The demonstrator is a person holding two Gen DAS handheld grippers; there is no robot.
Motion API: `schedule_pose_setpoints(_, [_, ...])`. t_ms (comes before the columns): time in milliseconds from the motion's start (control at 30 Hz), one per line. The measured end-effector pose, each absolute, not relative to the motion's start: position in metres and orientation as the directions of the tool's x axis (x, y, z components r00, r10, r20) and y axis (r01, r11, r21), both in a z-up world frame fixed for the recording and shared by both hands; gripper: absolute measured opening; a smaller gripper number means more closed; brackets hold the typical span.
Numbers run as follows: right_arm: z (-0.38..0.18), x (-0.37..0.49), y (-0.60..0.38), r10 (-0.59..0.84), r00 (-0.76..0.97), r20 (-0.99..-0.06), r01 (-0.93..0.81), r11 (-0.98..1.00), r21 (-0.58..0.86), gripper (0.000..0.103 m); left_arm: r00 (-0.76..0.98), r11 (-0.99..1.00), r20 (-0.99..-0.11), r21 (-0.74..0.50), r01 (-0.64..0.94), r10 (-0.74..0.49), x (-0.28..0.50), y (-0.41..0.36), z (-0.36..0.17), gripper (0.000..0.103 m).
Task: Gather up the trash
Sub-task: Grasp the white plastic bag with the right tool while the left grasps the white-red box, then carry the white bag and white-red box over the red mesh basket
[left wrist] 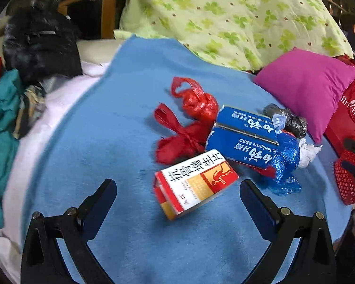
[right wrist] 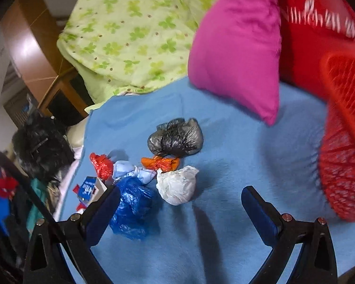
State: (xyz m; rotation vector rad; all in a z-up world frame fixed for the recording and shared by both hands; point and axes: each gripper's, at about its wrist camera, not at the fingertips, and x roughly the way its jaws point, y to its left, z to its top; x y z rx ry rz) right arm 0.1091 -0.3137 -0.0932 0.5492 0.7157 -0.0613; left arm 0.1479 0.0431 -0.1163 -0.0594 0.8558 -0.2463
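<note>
Trash lies on a blue blanket [left wrist: 111, 123]. In the left wrist view, my left gripper [left wrist: 178, 188] is open, its jaws either side of a red-and-white medicine box [left wrist: 196, 187]. Behind it lie a red knotted bag [left wrist: 189, 120], a blue toothpaste box [left wrist: 243, 137], a blue bag [left wrist: 286, 158] and a grey bag [left wrist: 286, 118]. In the right wrist view, my right gripper [right wrist: 181, 196] is open and empty just before a white bag [right wrist: 177, 184]. A blue bag [right wrist: 132, 208], an orange bag [right wrist: 161, 163], a grey bag [right wrist: 177, 139] and a red bag [right wrist: 103, 165] lie around it.
A red mesh basket [right wrist: 343, 142] stands at the right, also in the left wrist view [left wrist: 348, 179]. A magenta pillow [right wrist: 236, 47] and a green flowered quilt [right wrist: 135, 30] lie behind. Dark clothes [left wrist: 40, 47] pile at the left. A red carrier bag [left wrist: 348, 118] stands by the pillow.
</note>
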Motion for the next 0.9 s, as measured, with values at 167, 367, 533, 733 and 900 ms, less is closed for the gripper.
schedule_pose_setpoints(167, [-0.115,0.146,-0.311,0.196,0.702,-0.684,0.246,0.835,0.492,0.092,0.615,0.969,-0.751,-0.155,0.190,-0.241,0.156,0.046,-0.119,0.103])
schedule_pose_setpoints(367, [-0.145,0.177,-0.312,0.178,0.616,-0.767,0.341,0.818,0.464,0.071,0.607,0.967,-0.769,-0.054,0.251,-0.201,0.166,0.030,-0.119,0.103])
schedule_pose_setpoints(533, [-0.157,0.186,-0.309,0.213,0.583,-0.784,0.326,0.823,0.466,0.040,0.584,0.947,-0.785,-0.012,0.321,-0.208,0.174,0.015,-0.125,0.103])
schedule_pose_setpoints(733, [-0.144,0.177,-0.302,0.179,0.616,-0.768,0.287,0.856,0.429,0.033,0.538,0.930,-0.809,-0.030,0.366,-0.237,0.173,0.014,-0.133,0.082])
schedule_pose_setpoints(900, [-0.126,0.164,-0.303,0.172,0.648,-0.742,0.267,0.861,0.432,0.033,0.531,0.913,-0.815,0.002,0.407,-0.234,0.160,0.001,-0.136,0.063])
